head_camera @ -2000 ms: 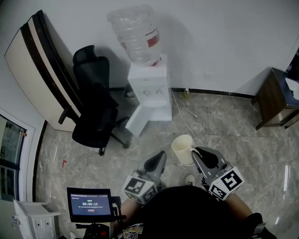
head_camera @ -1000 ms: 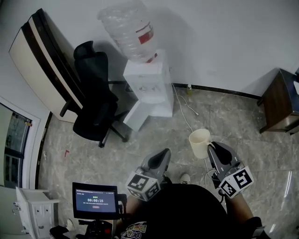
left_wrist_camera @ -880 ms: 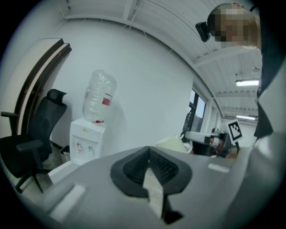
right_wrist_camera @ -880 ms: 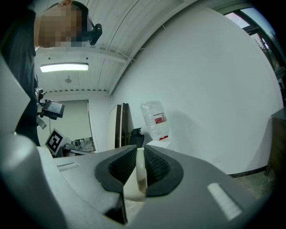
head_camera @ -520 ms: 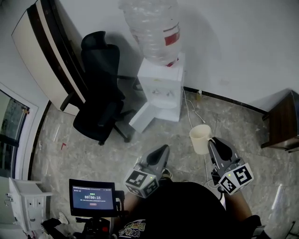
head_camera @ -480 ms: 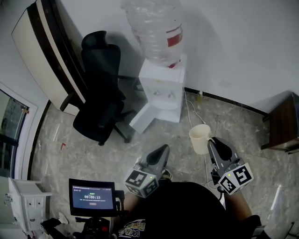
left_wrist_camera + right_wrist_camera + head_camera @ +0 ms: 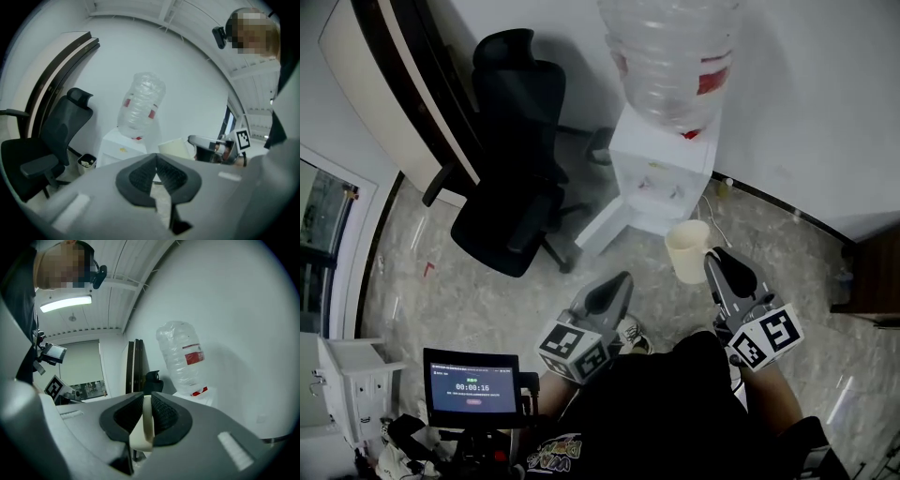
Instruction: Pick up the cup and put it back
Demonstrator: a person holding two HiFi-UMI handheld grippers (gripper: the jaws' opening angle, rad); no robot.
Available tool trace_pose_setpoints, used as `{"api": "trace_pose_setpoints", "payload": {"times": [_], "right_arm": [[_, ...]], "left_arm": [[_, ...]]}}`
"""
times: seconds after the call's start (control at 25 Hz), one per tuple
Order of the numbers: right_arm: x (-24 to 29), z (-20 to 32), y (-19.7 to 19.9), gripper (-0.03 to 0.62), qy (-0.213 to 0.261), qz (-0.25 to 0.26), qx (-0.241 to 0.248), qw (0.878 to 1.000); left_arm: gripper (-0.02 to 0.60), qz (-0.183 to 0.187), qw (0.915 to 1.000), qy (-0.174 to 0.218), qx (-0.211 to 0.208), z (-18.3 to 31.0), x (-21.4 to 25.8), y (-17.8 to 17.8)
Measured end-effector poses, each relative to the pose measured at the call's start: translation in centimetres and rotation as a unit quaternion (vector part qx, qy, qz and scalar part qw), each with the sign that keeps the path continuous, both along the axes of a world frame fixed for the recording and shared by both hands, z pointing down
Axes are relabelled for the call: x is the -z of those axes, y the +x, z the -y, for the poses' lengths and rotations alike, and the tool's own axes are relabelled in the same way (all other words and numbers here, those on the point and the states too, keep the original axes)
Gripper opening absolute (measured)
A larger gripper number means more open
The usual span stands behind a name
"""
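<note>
Top of water bottle (image 7: pixel 670 52) beyond head view's upper edge; monitor (image 7: pixel 472 386) text illegibly small.

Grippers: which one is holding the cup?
The right gripper, shut on the handle of the cream cup; the left gripper is shut on nothing.

Both grippers held out in front of you.
Your left gripper (image 7: pixel 617 283) has its fingers (image 7: pixel 139 177) shut tight together. Your right gripper (image 7: pixel 717 260) has its fingers squeezed on the handle of the cup (image 7: pixel 686 249).

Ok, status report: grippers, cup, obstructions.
Right gripper shut on cup by its handle, cup upright. Left gripper shut, empty. Water dispenser close ahead.
</note>
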State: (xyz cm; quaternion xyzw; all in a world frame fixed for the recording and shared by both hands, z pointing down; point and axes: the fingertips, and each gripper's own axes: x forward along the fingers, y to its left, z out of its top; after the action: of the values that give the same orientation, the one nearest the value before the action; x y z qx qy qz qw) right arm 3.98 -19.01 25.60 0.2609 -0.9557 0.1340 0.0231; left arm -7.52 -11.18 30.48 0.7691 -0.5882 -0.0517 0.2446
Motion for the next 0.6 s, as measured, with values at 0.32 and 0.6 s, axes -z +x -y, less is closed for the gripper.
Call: {"api": "trace_pose_setpoints", "payload": {"times": [0.32, 0.6], "right_arm": [[-2.1, 4.4, -4.6, 0.054, -0.028, -0.011, 0.108, 0.994], [-4.6, 10.0, -6.8, 0.054, -0.032, -0.026, 0.251, 0.967]], "left_arm": [[0.005, -0.004, 0.9954, -0.027, 0.092, 2.5, -1.5, -2.0], [0.005, 0.017, 0.9781, -0.031, 0.205, 6.3, -2.0, -0.6]]}}
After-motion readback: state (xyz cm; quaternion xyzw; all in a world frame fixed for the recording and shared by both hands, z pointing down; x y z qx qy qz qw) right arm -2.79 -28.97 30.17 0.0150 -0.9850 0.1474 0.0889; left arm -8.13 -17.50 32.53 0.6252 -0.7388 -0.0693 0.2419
